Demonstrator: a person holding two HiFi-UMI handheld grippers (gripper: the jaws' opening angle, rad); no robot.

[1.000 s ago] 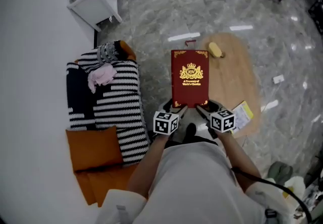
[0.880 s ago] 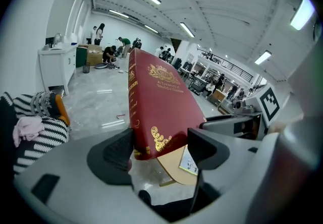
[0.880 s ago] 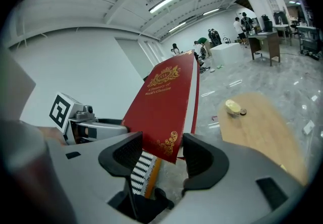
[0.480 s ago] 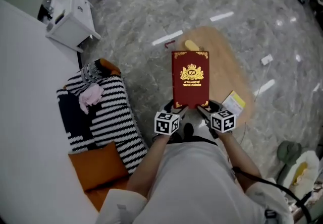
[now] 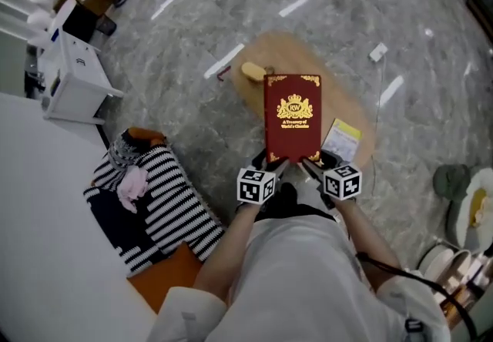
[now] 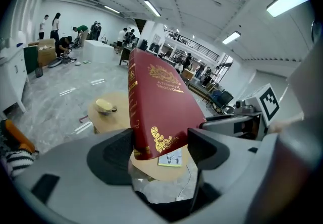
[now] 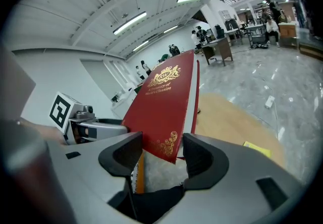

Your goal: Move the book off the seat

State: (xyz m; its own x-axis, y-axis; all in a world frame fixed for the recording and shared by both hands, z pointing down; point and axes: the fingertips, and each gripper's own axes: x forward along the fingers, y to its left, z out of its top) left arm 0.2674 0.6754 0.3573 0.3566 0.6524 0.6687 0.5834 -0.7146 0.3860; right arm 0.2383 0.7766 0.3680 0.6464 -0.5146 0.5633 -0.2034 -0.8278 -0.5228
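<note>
While left claw (image 5: pixel 275 166) and right claw (image 5: pixel 307 166) grip, book (image 5: pixel 292 119) lengthwise forward

A grey marble-patterned floor (image 5: pixel 192 9) carries a low oval table of pale wood (image 5: pixel 293 55), a white cabinet (image 5: pixel 73 82) and an orange seat (image 5: pixel 166 279). On the table lie a small yellow oblong object (image 5: pixel 253 71) and a yellow-and-white leaflet (image 5: pixel 341 136). A black-and-white striped blanket (image 5: pixel 169 206) covers the seat, with a pink cloth (image 5: pixel 132 185) on top.

Head view stares steeply down onto left gripper (image 5: pixel 272 168) and right gripper (image 5: pixel 311 167); each gripper view peers close along its jaws, tilted upward. All share the red book (image 5: pixel 292 119) just ahead.
</note>
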